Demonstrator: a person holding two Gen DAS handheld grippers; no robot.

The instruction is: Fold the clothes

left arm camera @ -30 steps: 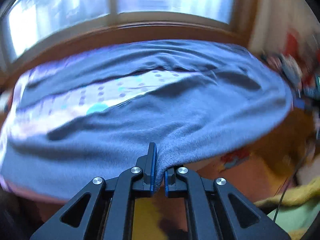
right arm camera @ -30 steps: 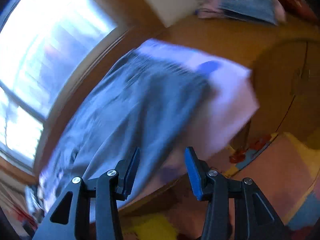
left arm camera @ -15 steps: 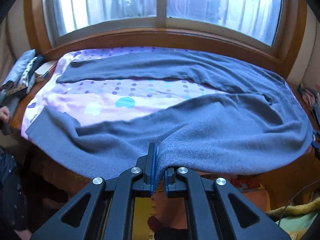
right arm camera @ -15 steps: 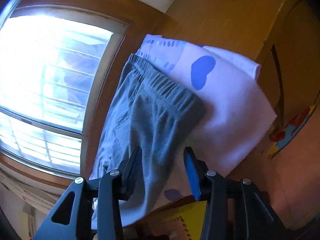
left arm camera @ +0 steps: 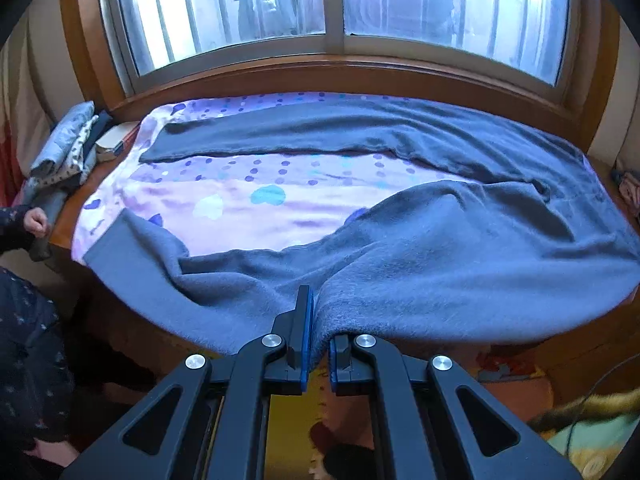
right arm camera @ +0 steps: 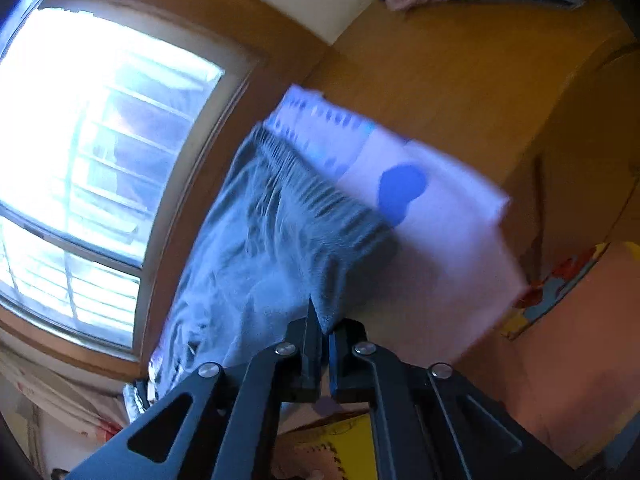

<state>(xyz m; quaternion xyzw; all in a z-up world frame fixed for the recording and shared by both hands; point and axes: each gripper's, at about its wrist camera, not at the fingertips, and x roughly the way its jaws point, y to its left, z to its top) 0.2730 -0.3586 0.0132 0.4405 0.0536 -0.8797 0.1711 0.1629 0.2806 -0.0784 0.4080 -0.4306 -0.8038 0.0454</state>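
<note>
Now both tongs grip the grey fleece trousers spread across the spotted mat below the window: left tongs clamped on the near leg's edge, right tongs clamped at the waistband corner. Next, likely, the near leg is carried over the far leg.

no readable text, label, brand, number or sign appears in either wrist view; the spread sheet carries only printed dots and heart shapes, and the floor mat at lower right shows coloured shapes without legible lettering.
</note>
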